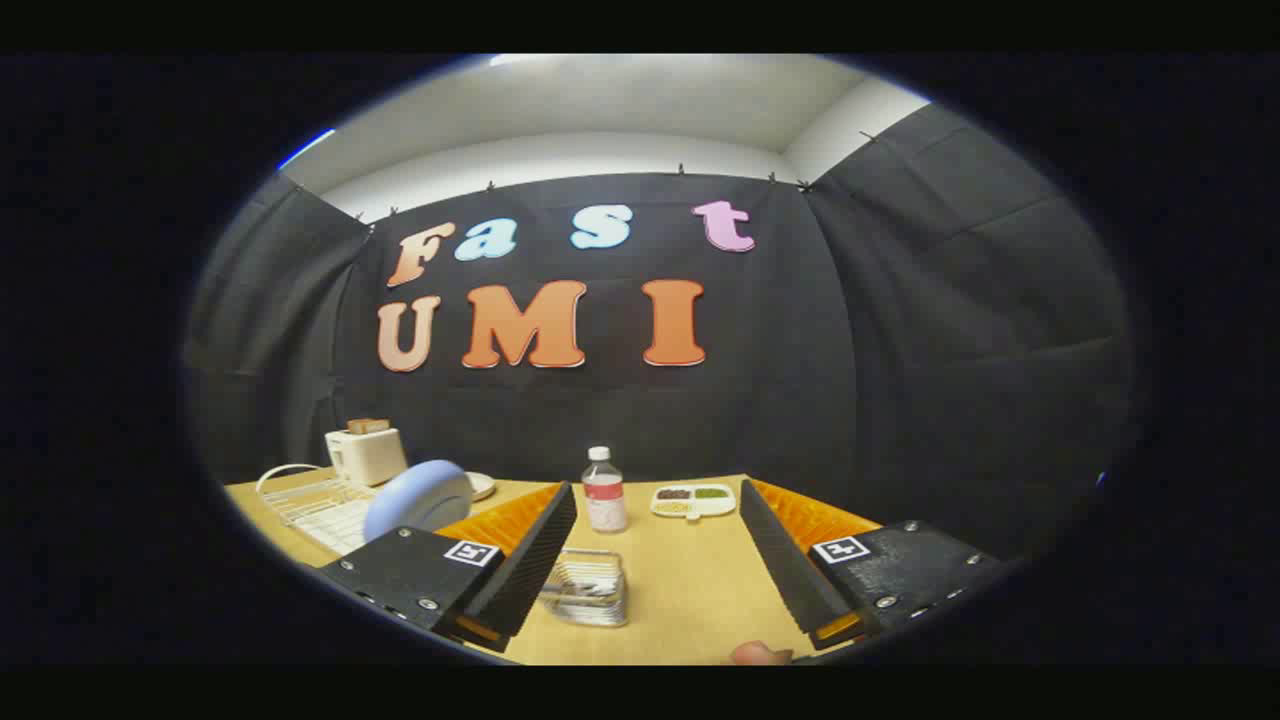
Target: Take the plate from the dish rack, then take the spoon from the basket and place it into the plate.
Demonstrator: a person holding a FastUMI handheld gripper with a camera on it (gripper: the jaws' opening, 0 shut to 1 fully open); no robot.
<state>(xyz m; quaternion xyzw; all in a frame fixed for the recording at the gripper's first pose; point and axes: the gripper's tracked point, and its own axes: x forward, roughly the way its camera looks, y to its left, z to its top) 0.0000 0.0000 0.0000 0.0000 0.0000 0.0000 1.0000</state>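
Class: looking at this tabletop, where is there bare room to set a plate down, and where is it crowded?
Bare table lies between the open gripper jaws, beside the basket, short of the bottle and the divided dish. The far side by the dish rack, plate and toaster is crowded.

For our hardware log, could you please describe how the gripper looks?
The gripper has two wedge-shaped fingers with ribbed inner faces, each on a black block with silver screws and a square black-and-white marker. They stand open, the wire basket between them.
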